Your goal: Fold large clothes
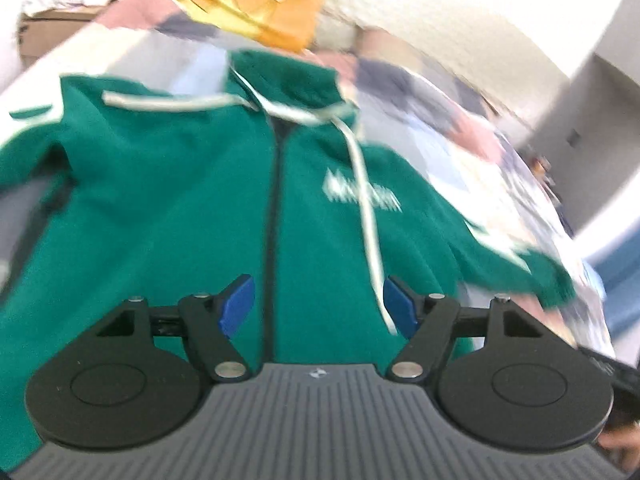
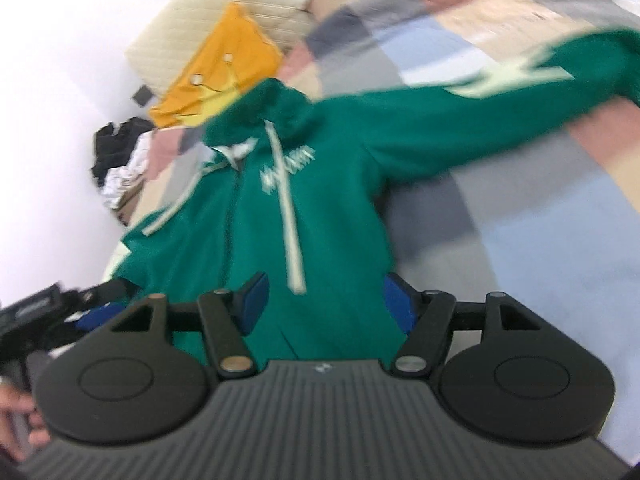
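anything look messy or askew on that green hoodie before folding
The green zip-up hoodie lies front-up on the patchwork quilt, but its white drawstrings trail unevenly: one runs down the chest, the other sideways across the shoulder. One sleeve stretches straight out, unfolded. Nothing looks damaged.

Both cameras close above the green hoodie (image 1: 180, 200) near its hem, angled down toward its hood, left one square-on, right one from the hem's right side, both sharing hoodie (image 2: 320, 200), bed (image 2: 520, 220), yellow garment (image 1: 256, 4).
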A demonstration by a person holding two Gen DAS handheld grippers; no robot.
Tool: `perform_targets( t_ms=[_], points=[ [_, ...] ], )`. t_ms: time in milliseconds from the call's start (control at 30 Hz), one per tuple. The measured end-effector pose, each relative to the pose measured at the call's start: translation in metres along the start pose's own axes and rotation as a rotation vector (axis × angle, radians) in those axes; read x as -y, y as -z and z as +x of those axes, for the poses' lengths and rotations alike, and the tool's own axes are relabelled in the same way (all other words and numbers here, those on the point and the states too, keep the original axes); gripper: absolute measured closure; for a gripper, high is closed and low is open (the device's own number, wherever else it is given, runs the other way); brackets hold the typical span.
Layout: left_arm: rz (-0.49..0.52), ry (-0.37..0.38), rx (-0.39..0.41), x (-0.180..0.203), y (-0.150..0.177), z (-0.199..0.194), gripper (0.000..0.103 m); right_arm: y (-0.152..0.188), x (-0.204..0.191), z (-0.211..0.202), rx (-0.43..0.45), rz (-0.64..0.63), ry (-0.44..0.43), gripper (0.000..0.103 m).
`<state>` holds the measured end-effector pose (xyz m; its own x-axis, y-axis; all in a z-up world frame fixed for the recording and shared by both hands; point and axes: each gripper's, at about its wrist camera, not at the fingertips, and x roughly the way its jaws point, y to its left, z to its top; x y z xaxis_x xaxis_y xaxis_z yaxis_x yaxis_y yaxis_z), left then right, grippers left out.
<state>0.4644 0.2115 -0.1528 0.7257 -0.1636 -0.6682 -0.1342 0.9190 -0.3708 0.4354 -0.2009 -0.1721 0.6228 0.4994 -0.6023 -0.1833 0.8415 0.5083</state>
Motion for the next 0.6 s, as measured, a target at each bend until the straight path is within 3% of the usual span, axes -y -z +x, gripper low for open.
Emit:
perform_targets(
  t_ms=[167, 333, 467, 533, 600],
  points=[
    [-0.007, -0.075, 0.057, -0.028, -0.069, 0.055, 0.024, -0.06, -0.024, 0.07, -0.004, -0.072, -0.043, 0.036],
    [-0.051, -0.035, 0.094, -0.063, -0.131, 0.137, 0.024, -0.117, -0.038, 0.17, -0.021, -0.02, -0.154, 0.036],
    [-0.017, 0.039, 0.135, -0.08, -0.17, 0.205, 0.024, -0.154, -0.051, 0.251, 0.012, 0.069, -0.265, 0.036],
    [-0.067, 0.058, 0.128, -0.092, -0.191, 0.241, 0.024, -0.17, -0.059, 0.285, 0.022, 0.099, -0.276, 0.036],
    [-0.091, 0.034, 0.126, -0.101, -0.209, 0.27, 0.024, -0.187, -0.066, 0.31, 0.071, 0.085, -0.226, 0.036]
  ],
)
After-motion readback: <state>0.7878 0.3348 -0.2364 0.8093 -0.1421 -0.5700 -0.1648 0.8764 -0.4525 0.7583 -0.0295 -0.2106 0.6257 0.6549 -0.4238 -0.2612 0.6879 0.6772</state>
